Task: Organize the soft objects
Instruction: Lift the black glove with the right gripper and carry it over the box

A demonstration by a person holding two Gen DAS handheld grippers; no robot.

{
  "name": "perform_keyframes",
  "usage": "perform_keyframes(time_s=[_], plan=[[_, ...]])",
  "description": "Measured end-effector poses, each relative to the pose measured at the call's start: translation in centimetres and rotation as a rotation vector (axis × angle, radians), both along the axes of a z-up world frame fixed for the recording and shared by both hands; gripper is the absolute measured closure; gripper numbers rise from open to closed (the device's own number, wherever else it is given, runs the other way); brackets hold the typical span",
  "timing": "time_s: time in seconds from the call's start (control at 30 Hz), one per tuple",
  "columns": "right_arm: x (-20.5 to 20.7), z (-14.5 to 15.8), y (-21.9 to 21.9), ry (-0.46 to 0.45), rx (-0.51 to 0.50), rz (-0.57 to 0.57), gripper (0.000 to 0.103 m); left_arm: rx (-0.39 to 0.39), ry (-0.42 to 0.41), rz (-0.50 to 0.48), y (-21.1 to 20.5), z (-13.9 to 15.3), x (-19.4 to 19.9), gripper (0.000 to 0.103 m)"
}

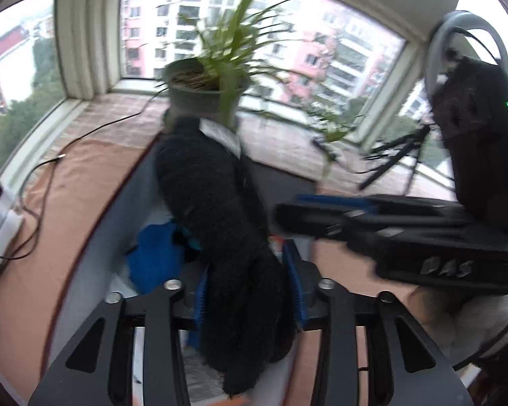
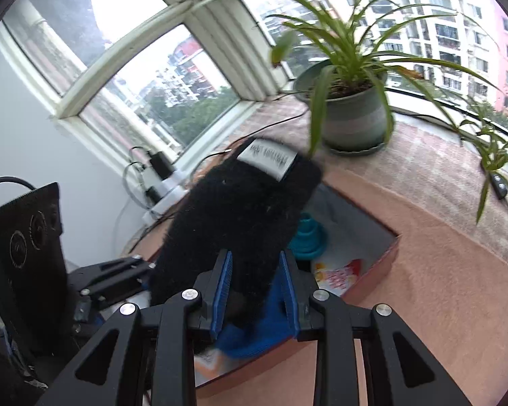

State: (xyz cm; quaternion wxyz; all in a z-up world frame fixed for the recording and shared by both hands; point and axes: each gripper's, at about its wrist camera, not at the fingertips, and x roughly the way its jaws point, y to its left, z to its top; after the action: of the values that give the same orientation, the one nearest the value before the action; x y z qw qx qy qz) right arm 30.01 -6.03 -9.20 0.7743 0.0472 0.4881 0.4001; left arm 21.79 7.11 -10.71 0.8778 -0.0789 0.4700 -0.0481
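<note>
Closest to my left lens, the black fuzzy sock [image 1: 213, 196] runs up the middle of the frame, its lower end lying between the blue pads of my left gripper [image 1: 247, 270]. The pile fills the gap and brushes both pads, but I cannot tell whether they press on it or only stand beside it. The sock hangs over an open box [image 1: 118, 203] with grey inner walls, where a blue cloth [image 1: 159, 253] lies at the bottom. My right gripper [image 1: 288, 209] comes in from the right, its tips at the sock's side. Behind stands a potted plant [image 1: 203, 98] on the sill by the window.

From my right lens, the same sock [image 2: 240, 209] sits between the pads of my right gripper [image 2: 255, 264]. These jaws stand only narrowly apart and pinch the sock's lower part, so it is plainly held. Its far end, bearing a white label [image 2: 267, 159], tilts up and away towards the plant's pot [image 2: 352, 118]. Below it the red-sided box [image 2: 372, 277] holds the blue cloth [image 2: 254, 335], a teal object [image 2: 308, 237] and a printed packet [image 2: 338, 274]. My left gripper [image 2: 142, 267] shows at the left, its tips just beside the sock.
</note>
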Motion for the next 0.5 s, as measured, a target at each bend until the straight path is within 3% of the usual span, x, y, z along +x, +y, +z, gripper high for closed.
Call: perform_keyframes(time_s=[0.03, 0.17, 0.23, 0.37, 0.5], plan=[[0.3, -0.2, -0.3, 0.004, -0.003, -0.014, 0.077, 0.018, 0.002, 0.017, 0.2, -0.2, 0.0, 0.044], [0.7, -0.6, -1.5, 0.016, -0.001, -0.036, 0.076, 0.067, 0.002, 0.079, 1.5, -0.6, 0.1, 0.039], [0.6, -0.7, -1.9, 0.012, -0.011, -0.036, 0.068, 0.062, 0.005, 0.088, 2.0, -0.8, -0.1, 0.039], [0.4, -0.5, -2.8, 0.002, -0.021, -0.044, 0.066, 0.073, 0.006, 0.104, 2.6, -0.6, -0.9, 0.039], [-0.1, -0.2, -3.4, -0.008, -0.023, -0.051, 0.057, 0.069, -0.007, 0.122, 3.0, 0.0, -2.2, 0.038]])
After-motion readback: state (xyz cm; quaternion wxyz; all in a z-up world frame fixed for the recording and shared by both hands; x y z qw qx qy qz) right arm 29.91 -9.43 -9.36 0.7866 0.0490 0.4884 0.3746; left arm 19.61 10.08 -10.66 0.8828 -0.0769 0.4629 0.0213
